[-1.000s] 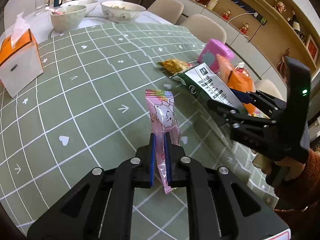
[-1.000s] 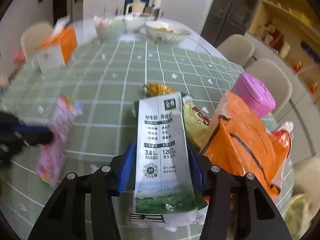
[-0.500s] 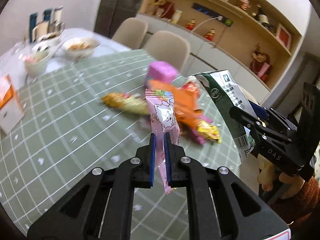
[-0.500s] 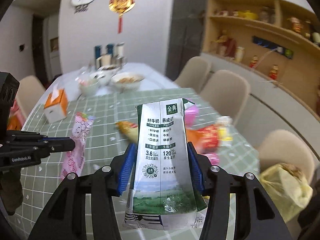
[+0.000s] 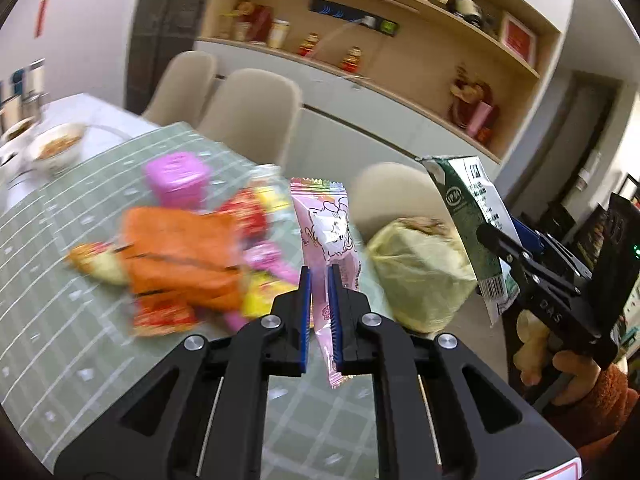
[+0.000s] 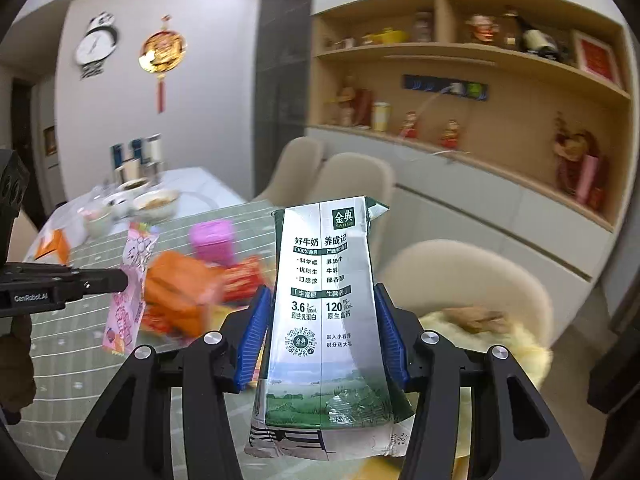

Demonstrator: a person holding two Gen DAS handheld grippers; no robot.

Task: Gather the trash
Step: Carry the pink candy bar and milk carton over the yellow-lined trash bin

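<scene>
Both hands loaded, raised above the worktop (image 5: 60,280).
Your left gripper (image 5: 318,300) fingers clench the pink wrapper (image 5: 328,236); your right gripper (image 6: 320,336) fingers clench the milk carton (image 6: 324,300).

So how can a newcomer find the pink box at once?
Start at the green checked tablecloth, then the heap of wrappers. The pink box stands behind the orange packet. It alone is a solid block, not a flat wrapper.

Wrapper heap (image 5: 180,256): on the worktop (image 5: 60,320), ten o'clock of the left tongs (image 5: 319,300)
Bowl (image 5: 56,148): behind heap, far edge
Bag (image 5: 416,272): on chair (image 5: 384,184), two o'clock
</scene>
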